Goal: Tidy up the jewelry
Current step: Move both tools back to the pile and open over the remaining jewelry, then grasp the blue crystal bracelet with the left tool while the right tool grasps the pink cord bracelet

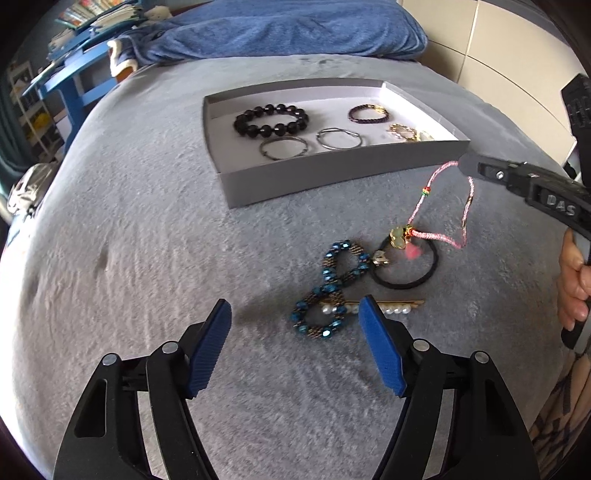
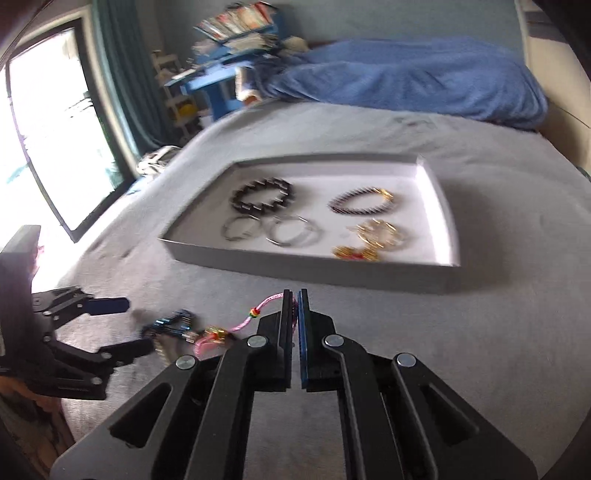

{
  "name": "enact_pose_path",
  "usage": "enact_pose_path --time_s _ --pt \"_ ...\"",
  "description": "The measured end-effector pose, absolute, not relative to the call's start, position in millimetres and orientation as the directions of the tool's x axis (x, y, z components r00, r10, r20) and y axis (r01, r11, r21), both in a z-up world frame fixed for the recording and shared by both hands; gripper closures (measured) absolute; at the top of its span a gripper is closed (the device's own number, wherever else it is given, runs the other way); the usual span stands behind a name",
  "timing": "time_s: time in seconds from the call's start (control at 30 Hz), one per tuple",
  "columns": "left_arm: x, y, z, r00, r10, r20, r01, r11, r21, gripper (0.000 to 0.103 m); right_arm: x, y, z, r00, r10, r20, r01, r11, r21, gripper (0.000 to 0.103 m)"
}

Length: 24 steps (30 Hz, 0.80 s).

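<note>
A grey tray (image 1: 295, 181) on the grey bed holds a black bead bracelet (image 1: 270, 120), a dark purple bracelet (image 1: 368, 113), two metal hoops (image 1: 283, 147) and gold pieces (image 1: 408, 133). My right gripper (image 2: 294, 295) is shut on a pink cord bracelet (image 1: 439, 206) and lifts it; its charm end still hangs low over a black hair tie (image 1: 406, 266). My left gripper (image 1: 295, 314) is open, just above a blue bead bracelet (image 1: 328, 291) and a pearl hair pin (image 1: 395, 308). The tray also shows in the right wrist view (image 2: 303, 271).
A blue blanket (image 1: 288, 29) is heaped at the far end of the bed. A blue desk (image 1: 70, 74) with books stands off the bed's far left, with a window (image 2: 55, 122) beside it. A cream wall (image 1: 498, 62) runs along the right.
</note>
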<state>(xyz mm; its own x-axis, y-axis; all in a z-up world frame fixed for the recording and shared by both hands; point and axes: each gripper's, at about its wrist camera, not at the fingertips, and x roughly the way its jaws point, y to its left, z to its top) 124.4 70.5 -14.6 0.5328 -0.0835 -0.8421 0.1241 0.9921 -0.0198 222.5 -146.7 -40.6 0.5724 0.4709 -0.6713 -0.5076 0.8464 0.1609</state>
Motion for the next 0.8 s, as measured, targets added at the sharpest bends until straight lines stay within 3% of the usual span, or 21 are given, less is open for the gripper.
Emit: enact_pose_path --time_s 0.1,0.43,0.6,0.8 --pt "130 66 -18 0.534 -0.100 -0.840 0.136 0.990 -0.032 0.035 229 -151 -54 0.559 0.428 -0.710 -0.473 0.868 0.150 0.100" --pt "144 63 -23 0.523 -0.152 -0.839 0.143 0.986 -0.090 0.061 240 -152 -79 0.493 0.432 -0.755 -0.444 0.872 0.209 0.098" --pt "148 53 -26 0.522 -0.122 -0.844 0.180 0.983 -0.031 0.066 239 -150 -80 0.477 0.452 -0.754 -0.457 0.860 0.227 0.076" --pt "151 53 -26 0.528 -0.122 -0.840 0.188 0.982 -0.025 0.077 235 -145 -79 0.495 0.431 -0.754 -0.467 0.864 0.187 0.076"
